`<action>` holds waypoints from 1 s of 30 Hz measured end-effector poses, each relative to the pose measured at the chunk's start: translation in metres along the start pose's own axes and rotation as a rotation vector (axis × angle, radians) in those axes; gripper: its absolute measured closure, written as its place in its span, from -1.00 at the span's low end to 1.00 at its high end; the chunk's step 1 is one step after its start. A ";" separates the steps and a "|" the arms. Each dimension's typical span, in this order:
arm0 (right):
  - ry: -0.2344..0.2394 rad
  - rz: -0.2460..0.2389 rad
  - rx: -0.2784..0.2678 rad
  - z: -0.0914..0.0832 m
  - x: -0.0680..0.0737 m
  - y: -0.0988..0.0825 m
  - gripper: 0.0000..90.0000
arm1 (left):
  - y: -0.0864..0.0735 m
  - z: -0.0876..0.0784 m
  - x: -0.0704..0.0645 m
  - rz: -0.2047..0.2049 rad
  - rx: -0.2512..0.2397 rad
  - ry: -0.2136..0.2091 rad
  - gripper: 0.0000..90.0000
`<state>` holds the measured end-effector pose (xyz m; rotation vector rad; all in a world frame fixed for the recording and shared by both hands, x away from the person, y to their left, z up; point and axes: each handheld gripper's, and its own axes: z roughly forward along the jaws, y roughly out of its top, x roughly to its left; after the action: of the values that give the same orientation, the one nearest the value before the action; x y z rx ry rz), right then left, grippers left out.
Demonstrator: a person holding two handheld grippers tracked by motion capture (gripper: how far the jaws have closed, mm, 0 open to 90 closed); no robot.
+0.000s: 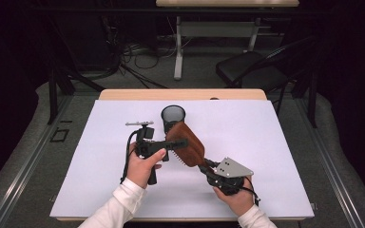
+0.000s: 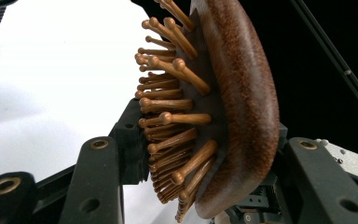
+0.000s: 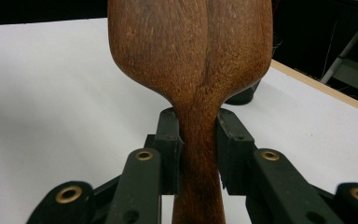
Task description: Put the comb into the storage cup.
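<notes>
A black mesh cylindrical cup [image 1: 173, 116] stands upright on the white-covered wooden bench [image 1: 266, 142], toward twelve o'clock; a dark folding chair [image 1: 247, 66] sits beyond at one o'clock.

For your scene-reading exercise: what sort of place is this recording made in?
Probably a lab or recording studio: a white-covered table amid dark drapes, cables across the floor, and a folding chair behind.

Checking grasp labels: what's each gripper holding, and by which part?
Both hold the wooden hairbrush. The right gripper has its jaws shut on the handle just below the head; the left gripper clamps the head across bristles and back.
</notes>
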<state>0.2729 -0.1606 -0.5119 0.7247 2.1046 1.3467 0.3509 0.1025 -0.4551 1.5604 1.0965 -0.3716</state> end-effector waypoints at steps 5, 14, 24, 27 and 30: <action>0.001 0.001 -0.001 0.000 0.000 0.000 0.60 | 0.001 0.000 0.001 -0.017 0.001 -0.002 0.13; 0.002 0.000 -0.006 0.000 0.000 0.000 0.59 | 0.002 0.001 0.001 -0.030 0.006 -0.004 0.13; 0.000 0.000 -0.012 0.001 -0.001 0.000 0.57 | 0.003 0.001 0.002 -0.051 0.006 -0.009 0.13; 0.004 0.003 -0.013 0.001 -0.001 0.000 0.56 | 0.004 0.002 0.003 -0.054 0.003 -0.011 0.14; 0.005 0.005 -0.013 0.001 -0.001 0.000 0.55 | 0.004 0.002 0.004 -0.062 0.011 -0.016 0.14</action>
<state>0.2745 -0.1610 -0.5124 0.7225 2.0979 1.3649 0.3569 0.1026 -0.4557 1.5328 1.1345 -0.4316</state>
